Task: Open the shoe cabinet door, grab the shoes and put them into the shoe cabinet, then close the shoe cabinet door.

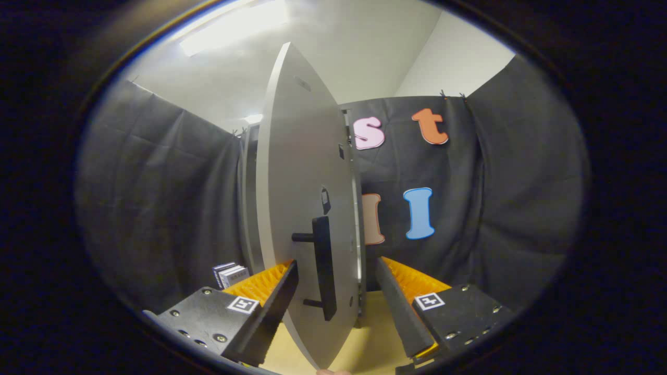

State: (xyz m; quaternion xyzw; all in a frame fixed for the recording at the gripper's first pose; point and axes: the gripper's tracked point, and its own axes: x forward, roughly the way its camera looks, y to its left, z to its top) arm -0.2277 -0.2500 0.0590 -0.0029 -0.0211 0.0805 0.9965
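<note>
Fingers (336, 291) spread wide, one on each side of the cabinet door's free edge, holding nothing; neither pad looks pressed on the door or the handle, though the left finger (276, 297) sits right at the door face, so light contact there can't be ruled out. Between the fingers: the dark bar handle (323, 268), standing vertical on two short posts off the grey door (297, 182). Door is swung out edge-on toward the camera, well open. Behind its far edge, the cabinet body (249, 198) shows as a thin grey strip; the inside is hidden by the door. Low down, just beyond the left finger, a small stack of boxes or cards (232, 273), too small to identify. Light wooden floor or desk surface (365, 338) below the door; can't tell which. No shoes can be made out here, so their location can't be given. Step judged: door-opening phase, near its end or just done, as the door is already far out and the handle isn't gripped. Next move likely calls for backing the fingers clear of the handle without snagging it, then turning to find the shoes; if the door needs more swing, close on the handle bar first.
</note>
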